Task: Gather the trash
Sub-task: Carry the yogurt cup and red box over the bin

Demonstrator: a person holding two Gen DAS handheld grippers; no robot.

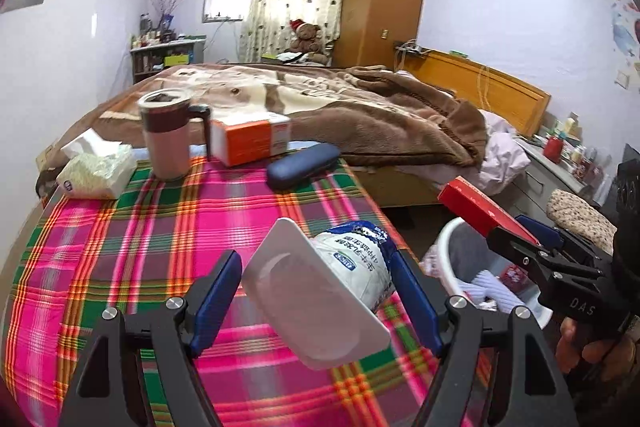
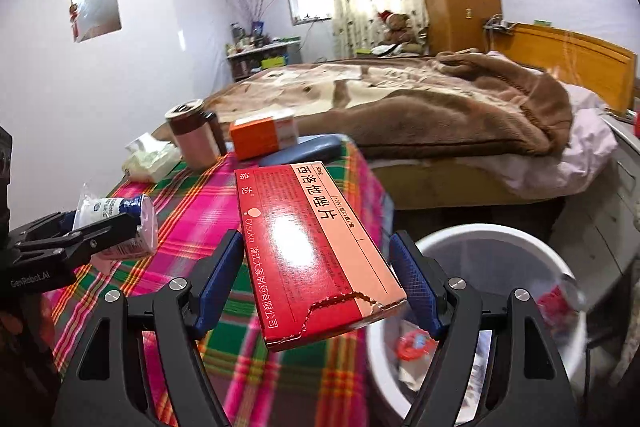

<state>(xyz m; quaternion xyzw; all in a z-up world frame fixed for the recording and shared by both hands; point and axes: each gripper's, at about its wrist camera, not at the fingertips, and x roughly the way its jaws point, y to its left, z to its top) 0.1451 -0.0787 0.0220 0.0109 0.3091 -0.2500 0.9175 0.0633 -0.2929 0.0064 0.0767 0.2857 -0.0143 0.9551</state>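
fingers [image 1: 416, 301] around yogurt cup [image 1: 352, 267]

Squashed white yogurt cup [image 1: 344, 267] & torn red pill box [image 2: 316, 251], both tilted above plaid tbl; white bin [image 2: 500, 243] beside.

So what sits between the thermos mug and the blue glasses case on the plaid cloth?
An orange-and-white box lies between the mug and the glasses case, clearest in the left wrist view.

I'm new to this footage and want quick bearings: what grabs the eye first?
The bright pink plaid tablecloth fills the foreground. Over it the left tool is shut on a white yogurt cup, while the right tool is shut on a torn red medicine box beside the white trash bin.
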